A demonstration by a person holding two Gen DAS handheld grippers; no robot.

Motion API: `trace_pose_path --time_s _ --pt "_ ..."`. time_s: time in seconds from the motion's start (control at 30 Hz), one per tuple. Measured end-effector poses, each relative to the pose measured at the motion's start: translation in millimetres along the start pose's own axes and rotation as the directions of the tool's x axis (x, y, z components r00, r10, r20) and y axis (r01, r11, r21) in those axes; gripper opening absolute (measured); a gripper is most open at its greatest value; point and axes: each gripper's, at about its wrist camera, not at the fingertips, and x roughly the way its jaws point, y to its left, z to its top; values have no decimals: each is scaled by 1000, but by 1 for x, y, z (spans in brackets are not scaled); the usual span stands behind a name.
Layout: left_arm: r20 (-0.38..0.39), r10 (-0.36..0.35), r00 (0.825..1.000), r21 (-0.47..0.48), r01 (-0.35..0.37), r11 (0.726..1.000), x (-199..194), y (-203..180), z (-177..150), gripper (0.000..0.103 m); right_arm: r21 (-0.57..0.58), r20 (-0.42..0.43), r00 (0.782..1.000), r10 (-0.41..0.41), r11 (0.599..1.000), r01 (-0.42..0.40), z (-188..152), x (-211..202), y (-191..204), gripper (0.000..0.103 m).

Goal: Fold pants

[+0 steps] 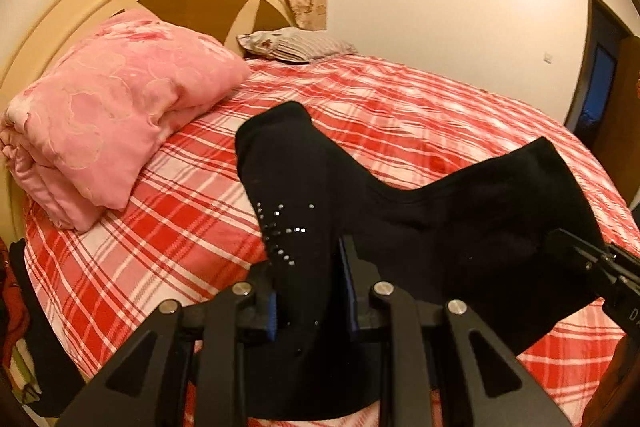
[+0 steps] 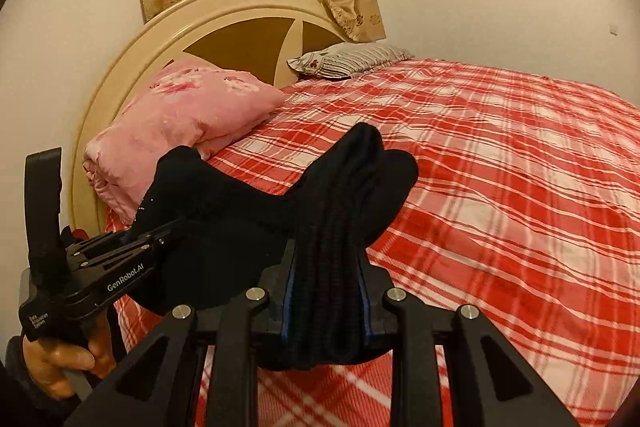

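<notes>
My left tool was clamped on a bunch of the pants, the studded part sticking up between its fingers. My right tool pinched a ribbed bunch of the same black cloth. The pants hung between the two tools, lifted over the near edge of the bed; I could not tell whether any fold touched the sheet.

From the right wrist view, the left tool sat at about nine o'clock, close in. I judged the main risk to be slip: each grip held a thick, uneven wad, so pulling the tools apart could drag cloth out of one. The slack middle could also land crumpled and spoil the fold. The pink quilt, at ten o'clock, lay well clear.
</notes>
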Motion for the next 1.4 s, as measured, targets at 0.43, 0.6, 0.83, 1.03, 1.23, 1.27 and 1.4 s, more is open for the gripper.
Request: trace_pose_path --time_s 0.43,0.6,0.83,1.03,1.23,1.27,1.4 --pt "-135 91 987 24 -88 996 59 5 -23 28 3 -163 986 -43 999 44 -31 78 -36 26" --pt "-163 130 978 22 -128 992 68 13 -31 45 -29 -182 981 -72 997 68 -37 88 -40 26" --pt "-199 206 958 -54 -221 974 61 58 -42 100 -48 -194 974 -114 993 107 -40 96 -42 34" --pt "-208 214 955 -70 -233 970 52 64 -46 102 11 -180 977 -118 992 122 -41 89 -55 62" --pt "-178 270 946 15 -272 962 43 48 -44 101 81 -145 978 -153 983 166 -39 54 -56 62" --pt "-179 268 947 17 -269 963 41 46 -45 101 84 -143 977 -156 982 169 -39 50 -55 62" --pt "-146 280 949 48 -276 960 32 37 -47 101 61 -118 986 -116 991 123 -37 39 -37 62"
